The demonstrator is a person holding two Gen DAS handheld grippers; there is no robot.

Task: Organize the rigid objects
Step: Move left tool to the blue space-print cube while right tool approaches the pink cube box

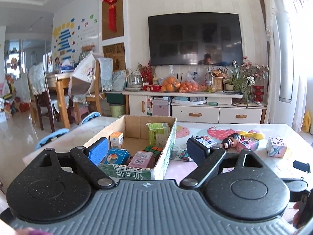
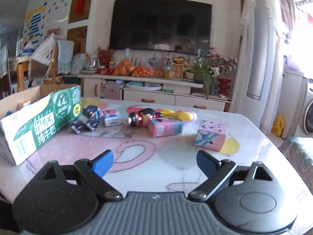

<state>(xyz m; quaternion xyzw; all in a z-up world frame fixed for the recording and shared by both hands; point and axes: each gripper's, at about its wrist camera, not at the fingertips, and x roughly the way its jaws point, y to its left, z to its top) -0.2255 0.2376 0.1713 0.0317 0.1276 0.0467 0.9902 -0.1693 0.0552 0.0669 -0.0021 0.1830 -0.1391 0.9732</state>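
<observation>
An open cardboard milk carton (image 1: 164, 152) stands on the table's left side. Inside it lie a green box (image 1: 158, 135), a small orange-and-white box (image 1: 116, 140), a blue box (image 1: 115, 156), a pink box (image 1: 141, 159) and a Rubik's cube (image 1: 153, 150). My left gripper (image 1: 147, 152) hovers open just in front of the carton's near end, nothing pressed between its pads. Loose on the table are a doll (image 2: 139, 117), a pink box (image 2: 165, 127), a pink-and-blue gift cube (image 2: 210, 136), a white-and-blue box (image 2: 111, 118) and dark blue boxes (image 2: 88, 120). My right gripper (image 2: 154, 163) is open over bare table, short of them.
The carton's green printed side (image 2: 43, 125) fills the left of the right wrist view. A yellow toy (image 2: 176, 114) lies behind the doll. The table's rounded right edge (image 2: 273, 143) drops off to the floor. Beyond the table stands a TV cabinet (image 1: 195, 105) with fruit and flowers.
</observation>
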